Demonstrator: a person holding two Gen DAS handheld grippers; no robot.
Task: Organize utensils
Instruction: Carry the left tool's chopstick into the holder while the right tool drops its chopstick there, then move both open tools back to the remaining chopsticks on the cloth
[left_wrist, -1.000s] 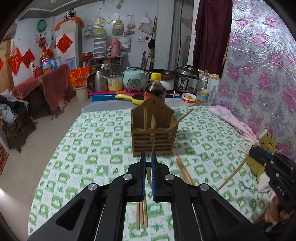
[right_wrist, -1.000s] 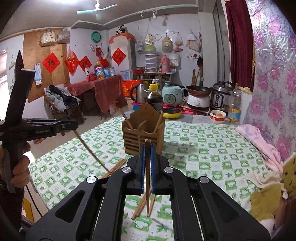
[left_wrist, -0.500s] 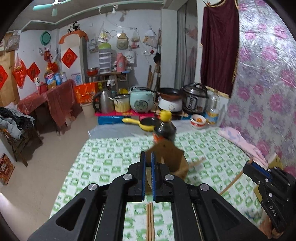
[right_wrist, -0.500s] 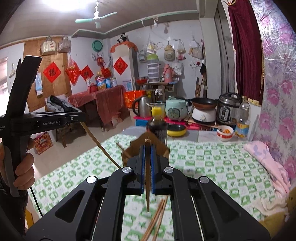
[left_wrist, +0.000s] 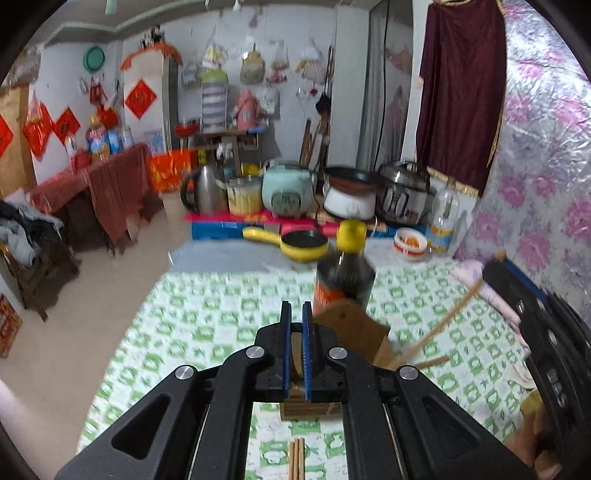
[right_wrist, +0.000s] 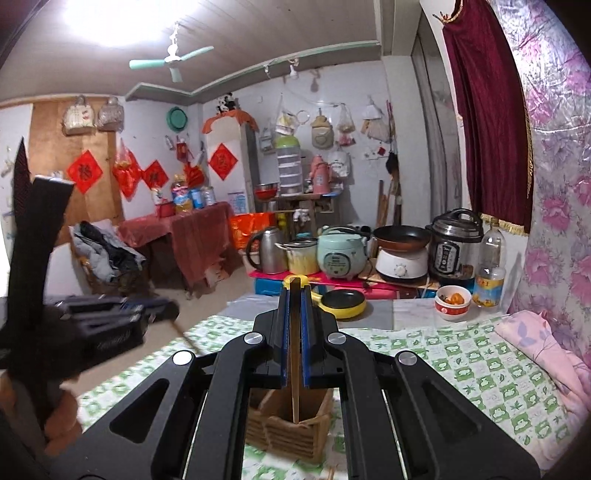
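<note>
where slatted wood caddy (right_wrist: 291, 424) sits, thin chopstick (right_wrist: 294, 354) upright.

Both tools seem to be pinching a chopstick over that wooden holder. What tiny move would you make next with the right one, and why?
Probably lower the right tool a little, then open it. Its chopstick hangs nearly upright, the lower tip already at the mouth of the wooden holder, so a short descent should seat it before release.
</note>
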